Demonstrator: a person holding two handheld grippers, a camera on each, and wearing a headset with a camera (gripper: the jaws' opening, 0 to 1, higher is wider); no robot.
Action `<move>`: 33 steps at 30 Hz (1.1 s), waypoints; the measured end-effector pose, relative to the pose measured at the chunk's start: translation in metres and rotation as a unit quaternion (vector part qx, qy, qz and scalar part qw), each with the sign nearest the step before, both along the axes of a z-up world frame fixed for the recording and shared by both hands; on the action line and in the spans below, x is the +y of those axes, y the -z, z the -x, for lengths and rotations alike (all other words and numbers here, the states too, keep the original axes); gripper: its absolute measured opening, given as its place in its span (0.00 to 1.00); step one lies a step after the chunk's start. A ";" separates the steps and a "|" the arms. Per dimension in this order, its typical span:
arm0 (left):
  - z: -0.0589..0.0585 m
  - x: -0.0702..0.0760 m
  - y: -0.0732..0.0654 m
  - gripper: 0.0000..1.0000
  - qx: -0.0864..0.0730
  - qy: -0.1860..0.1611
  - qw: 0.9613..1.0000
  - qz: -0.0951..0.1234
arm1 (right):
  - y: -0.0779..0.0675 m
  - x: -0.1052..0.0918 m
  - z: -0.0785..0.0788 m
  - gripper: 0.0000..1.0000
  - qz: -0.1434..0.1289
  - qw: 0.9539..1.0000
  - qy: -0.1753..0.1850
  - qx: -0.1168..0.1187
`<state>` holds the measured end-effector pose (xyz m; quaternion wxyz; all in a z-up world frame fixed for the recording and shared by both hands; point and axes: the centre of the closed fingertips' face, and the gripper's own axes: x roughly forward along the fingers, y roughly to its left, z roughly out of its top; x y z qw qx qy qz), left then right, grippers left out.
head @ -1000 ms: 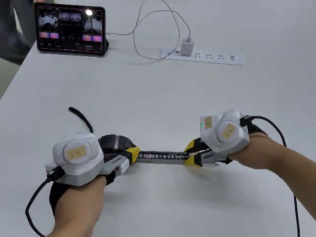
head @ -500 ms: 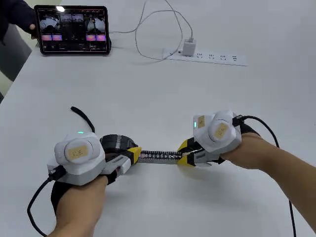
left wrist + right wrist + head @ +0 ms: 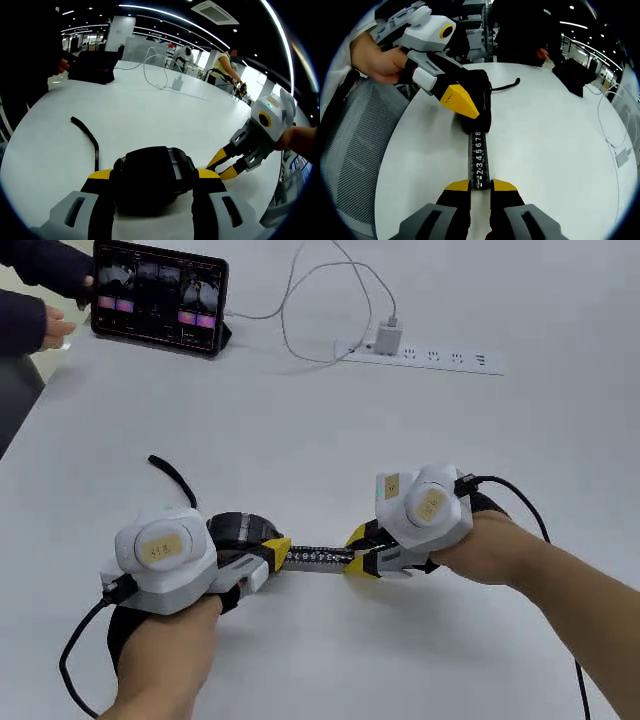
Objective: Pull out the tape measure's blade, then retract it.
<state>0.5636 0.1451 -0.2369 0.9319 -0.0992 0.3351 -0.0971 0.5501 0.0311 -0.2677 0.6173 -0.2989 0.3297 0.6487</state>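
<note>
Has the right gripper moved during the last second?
Yes. Against the power strip, the right gripper has shifted left, toward the tape measure case, so less blade shows between them.

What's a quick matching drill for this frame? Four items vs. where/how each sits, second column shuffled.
Items
1. tape measure case
2. blade
3. tablet
4. power strip

States
A. far side of the table, charger plugged in
B. clamped in the left gripper
C. far left of the table, screen lit
D. drawn out over the table, end pinched by the right gripper

Pairs: 1-B, 2-D, 3-C, 4-A
</note>
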 end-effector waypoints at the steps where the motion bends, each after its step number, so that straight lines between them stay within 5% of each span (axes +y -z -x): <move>1: 0.000 0.000 0.000 0.58 0.000 0.000 1.000 0.000 | 0.000 0.001 0.000 0.10 -0.001 1.000 0.000 0.000; 33: 0.000 0.000 0.000 0.58 -0.001 -0.004 1.000 0.007 | -0.001 0.057 0.004 0.10 -0.038 0.999 0.001 0.008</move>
